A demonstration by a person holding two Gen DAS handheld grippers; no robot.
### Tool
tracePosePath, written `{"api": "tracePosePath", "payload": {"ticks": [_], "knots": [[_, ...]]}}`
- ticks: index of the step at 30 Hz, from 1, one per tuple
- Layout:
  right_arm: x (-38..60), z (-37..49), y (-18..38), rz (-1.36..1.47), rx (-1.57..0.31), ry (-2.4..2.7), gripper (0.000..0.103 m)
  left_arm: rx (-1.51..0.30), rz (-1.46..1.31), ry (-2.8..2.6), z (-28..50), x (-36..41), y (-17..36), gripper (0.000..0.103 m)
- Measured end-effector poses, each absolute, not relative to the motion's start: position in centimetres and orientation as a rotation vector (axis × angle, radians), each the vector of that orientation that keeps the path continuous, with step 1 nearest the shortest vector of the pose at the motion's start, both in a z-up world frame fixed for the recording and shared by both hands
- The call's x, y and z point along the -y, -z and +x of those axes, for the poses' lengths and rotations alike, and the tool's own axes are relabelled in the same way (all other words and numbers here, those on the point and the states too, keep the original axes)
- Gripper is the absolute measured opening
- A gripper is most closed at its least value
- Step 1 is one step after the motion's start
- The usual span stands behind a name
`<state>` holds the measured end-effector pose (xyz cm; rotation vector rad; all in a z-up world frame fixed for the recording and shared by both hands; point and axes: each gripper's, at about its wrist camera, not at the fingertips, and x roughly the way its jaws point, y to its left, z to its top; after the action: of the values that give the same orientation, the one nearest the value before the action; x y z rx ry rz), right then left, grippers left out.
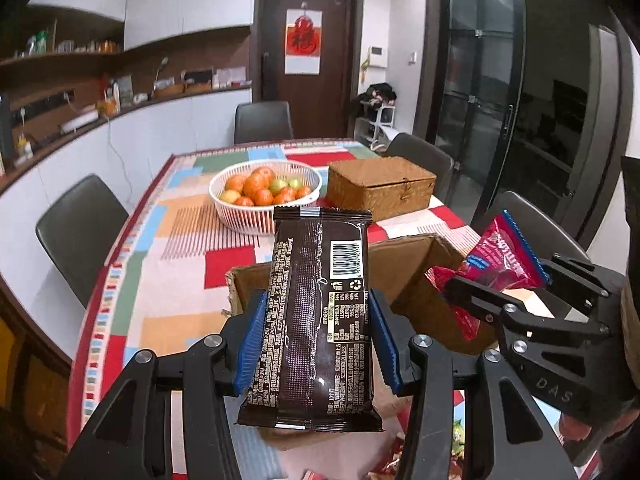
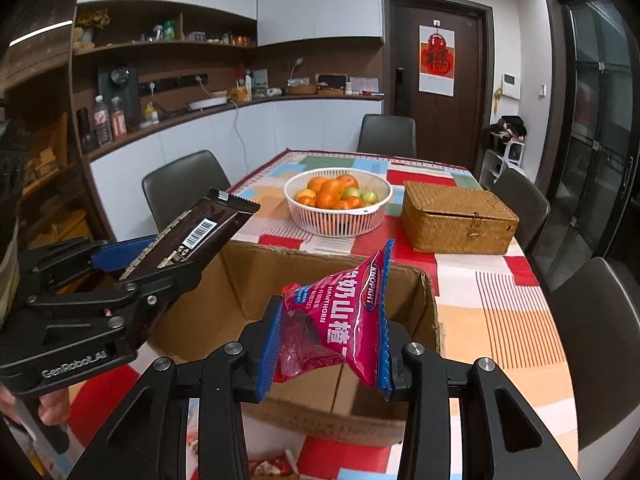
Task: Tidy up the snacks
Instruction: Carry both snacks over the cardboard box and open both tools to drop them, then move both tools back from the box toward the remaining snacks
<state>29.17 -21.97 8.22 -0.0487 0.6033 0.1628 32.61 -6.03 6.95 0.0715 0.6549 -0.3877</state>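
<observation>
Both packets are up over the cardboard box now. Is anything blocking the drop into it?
Nothing visible does. The left gripper holds the brown packet and the right gripper the pink packet, both above the cardboard box, whose top is open. The white fruit basket and wicker box sit beyond it.

The left hand-held gripper carries "GenRobot.AI" in pale raised letters along its black body. The right hand-held gripper shows the letters "DAS" on its body. The pink snack bag reads "HAWTHORN" in white, with large white Chinese characters beside it and a blue oval logo too distorted to read surely. The dark brown snack pack bears a barcode and small Chinese print, too fine to read. A red Chinese character stands on the calendar on the door.
</observation>
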Motion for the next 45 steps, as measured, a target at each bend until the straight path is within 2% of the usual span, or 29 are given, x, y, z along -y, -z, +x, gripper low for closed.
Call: {"api": "tracePosePath", "payload": {"ticks": [2,4,6,7,26,45], "knots": [[21.9,30.1,-7.9,-0.059,-0.613,-0.151,0.041,-0.671,0.067,0.38,33.3,6.1,-6.5,0.051],[22.0,30.6,-7.4,-0.07,-0.613,-0.129,0.048,-0.645,0.079,0.349,33.0,6.0,-6.7,0.065],[22.1,30.6,-7.1,-0.077,-0.612,-0.102,0.065,-0.618,0.089,0.326,32.2,5.7,-6.9,0.068],[22.3,30.3,-7.0,-0.073,-0.6,-0.087,0.066,-0.609,0.096,0.324,31.7,5.7,-7.0,0.069],[21.5,20.4,-7.5,-0.03,-0.517,-0.103,0.069,-0.536,0.104,0.296,20.7,2.5,-7.7,0.076],[18.0,13.3,-3.5,-0.06,-0.557,-0.125,0.069,-0.563,0.109,0.252,12.2,-0.8,-3.6,0.077]]}}
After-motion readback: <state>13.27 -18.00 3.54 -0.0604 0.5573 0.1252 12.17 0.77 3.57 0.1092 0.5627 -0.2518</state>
